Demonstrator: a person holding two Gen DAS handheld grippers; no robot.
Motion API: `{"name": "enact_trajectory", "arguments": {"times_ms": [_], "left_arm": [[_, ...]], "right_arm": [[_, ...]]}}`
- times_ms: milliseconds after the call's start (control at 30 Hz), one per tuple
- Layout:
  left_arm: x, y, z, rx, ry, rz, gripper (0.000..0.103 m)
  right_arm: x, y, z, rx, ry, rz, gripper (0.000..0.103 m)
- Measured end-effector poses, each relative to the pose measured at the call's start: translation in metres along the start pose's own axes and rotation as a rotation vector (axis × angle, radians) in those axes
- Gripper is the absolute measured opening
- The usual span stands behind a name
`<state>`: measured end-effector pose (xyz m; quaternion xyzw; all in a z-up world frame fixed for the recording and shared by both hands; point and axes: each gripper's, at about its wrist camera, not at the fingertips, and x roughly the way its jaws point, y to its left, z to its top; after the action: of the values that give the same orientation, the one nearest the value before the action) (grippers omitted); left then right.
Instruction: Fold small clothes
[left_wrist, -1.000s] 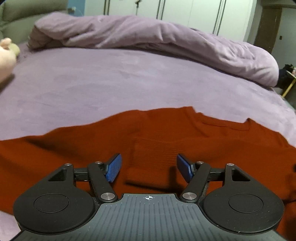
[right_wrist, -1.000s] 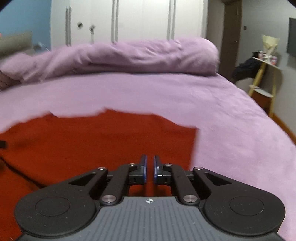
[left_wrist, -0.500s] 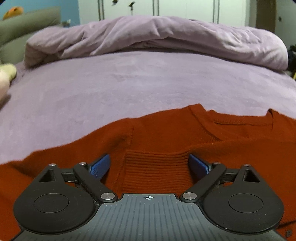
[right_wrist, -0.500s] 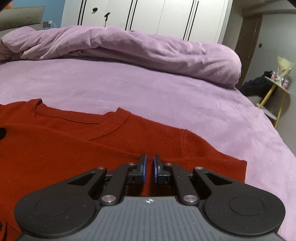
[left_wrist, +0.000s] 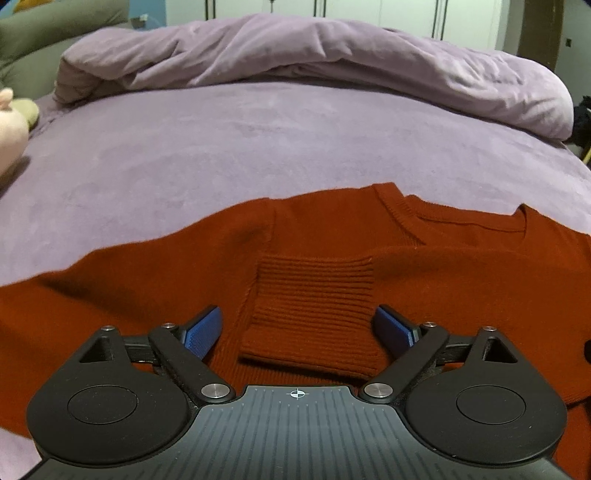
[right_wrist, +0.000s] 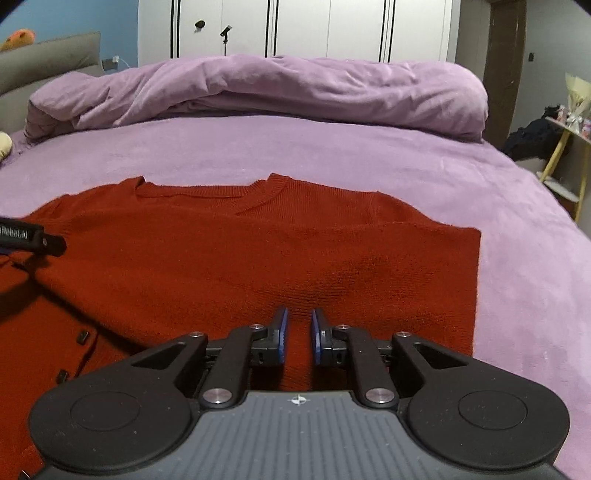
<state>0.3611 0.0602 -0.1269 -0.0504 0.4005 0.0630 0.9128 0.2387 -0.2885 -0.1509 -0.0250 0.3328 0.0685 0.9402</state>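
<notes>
left tool (left_wrist: 298, 328) spread wide | straddling ribbed cuff (left_wrist: 312, 310) | red sweater (left_wrist: 461, 280) on bed (left_wrist: 258, 147)

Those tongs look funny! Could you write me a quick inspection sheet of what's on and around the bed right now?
Surface: bed under a lilac plush sheet.
Job's things: rust-red knitted sweater lying flat, neckline away from the cameras; one ribbed cuff folded onto its body.
Clutter: bunched lilac duvet at the far side; pale plush toy at the left edge.
Grippers: left tongs wide open astride the cuff; right tongs slightly open, sweater fabric between the pads.
Cables: white charger cable by the headboard.
Surroundings: white wardrobe doors, yellow-legged side table.
</notes>
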Motion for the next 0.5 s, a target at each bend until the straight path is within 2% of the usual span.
{"name": "enact_trajectory", "arguments": {"times_ms": [167,267,300,333,367,400,433,500], "left_arm": [[-0.009,0.018,-0.007,-0.057,0.034,-0.013,0.095],[-0.036,0.046,-0.02,-0.111,0.044,-0.03,0.092],[-0.049,0.059,-0.027,-0.131,0.045,-0.025,0.087],[-0.061,0.073,-0.034,-0.153,0.028,-0.039,0.087],[-0.077,0.09,-0.044,-0.189,-0.005,-0.055,0.09],[-0.092,0.109,-0.056,-0.235,-0.024,-0.045,0.094],[-0.105,0.13,-0.068,-0.281,-0.039,-0.021,0.094],[-0.121,0.172,-0.087,-0.36,-0.056,0.03,0.094]], "right_arm": [[0.002,-0.003,-0.003,-0.021,-0.002,0.019,0.013],[-0.003,-0.005,-0.002,-0.005,0.023,0.026,0.013],[-0.007,-0.003,-0.001,-0.011,0.041,0.017,0.013],[-0.014,-0.001,-0.001,-0.013,0.061,0.005,0.015],[-0.026,0.001,-0.003,-0.005,0.077,0.003,0.019],[-0.039,0.002,-0.009,0.013,0.075,0.018,0.028],[-0.053,0.003,-0.015,0.035,0.062,0.041,0.044],[-0.079,0.003,-0.036,0.09,0.063,0.097,0.057]]}}
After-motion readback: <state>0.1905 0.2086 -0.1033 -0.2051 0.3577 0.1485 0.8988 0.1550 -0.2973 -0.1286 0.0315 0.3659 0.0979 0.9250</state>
